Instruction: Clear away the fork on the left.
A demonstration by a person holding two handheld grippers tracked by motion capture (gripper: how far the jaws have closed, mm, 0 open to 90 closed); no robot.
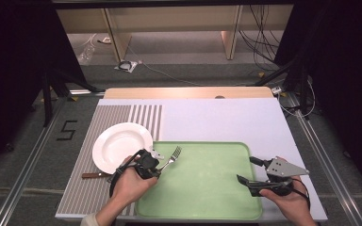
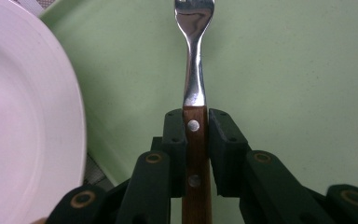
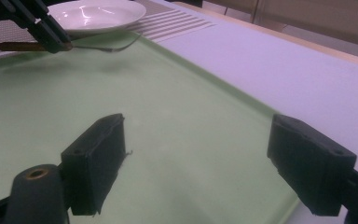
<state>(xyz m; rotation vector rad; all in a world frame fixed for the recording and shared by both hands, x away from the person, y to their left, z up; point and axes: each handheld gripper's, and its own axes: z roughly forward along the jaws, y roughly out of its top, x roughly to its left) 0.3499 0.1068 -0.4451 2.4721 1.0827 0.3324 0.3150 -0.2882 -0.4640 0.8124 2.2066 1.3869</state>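
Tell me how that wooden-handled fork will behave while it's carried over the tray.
The steel fork with the wooden handle looks stiff, so it shouldn't sag. The left claw pinches only its narrow handle, so it might pivot. Its polished neck looks slippery; the wood probably grips better.

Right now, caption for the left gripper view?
Left gripper clamps the fork by its wooden handle over the green tray.

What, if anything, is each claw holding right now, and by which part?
The left claw grips the fork by its wooden handle; the right claw holds nothing.
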